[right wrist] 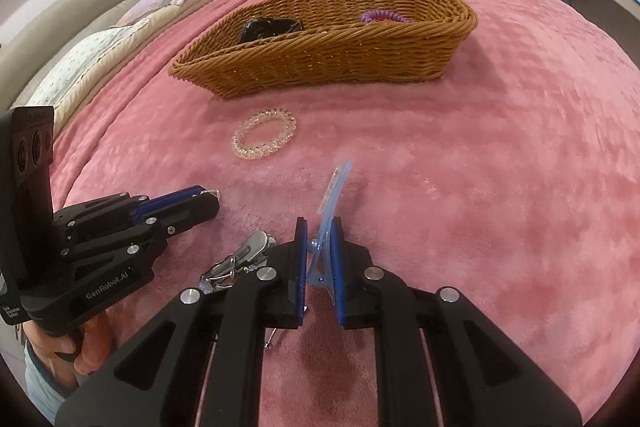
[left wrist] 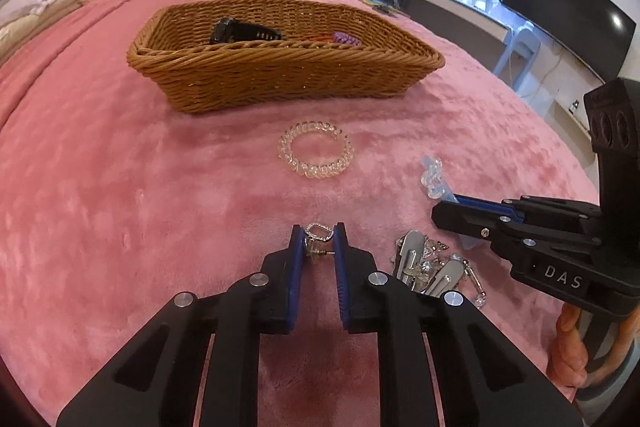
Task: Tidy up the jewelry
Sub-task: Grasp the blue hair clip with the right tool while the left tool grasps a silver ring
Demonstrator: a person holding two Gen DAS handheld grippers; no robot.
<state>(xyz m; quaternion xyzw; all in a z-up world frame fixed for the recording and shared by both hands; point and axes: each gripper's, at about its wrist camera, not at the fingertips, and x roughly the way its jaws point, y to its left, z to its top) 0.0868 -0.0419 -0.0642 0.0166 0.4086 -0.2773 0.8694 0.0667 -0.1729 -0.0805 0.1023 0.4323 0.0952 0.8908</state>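
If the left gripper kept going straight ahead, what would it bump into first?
Probably the clear coil bracelet lying on the pink blanket. The left gripper, holding a silver earring, points toward it; the basket is farther behind.

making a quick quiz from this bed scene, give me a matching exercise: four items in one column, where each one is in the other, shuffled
Items:
1. silver earring
2. blue hair clip
3. clear coil hair tie
4. black watch

Places:
A. inside the wicker basket
B. between the left claw's pads
C. loose on the pink blanket
D. between the right claw's pads

Pairs: 1-B, 2-D, 3-C, 4-A
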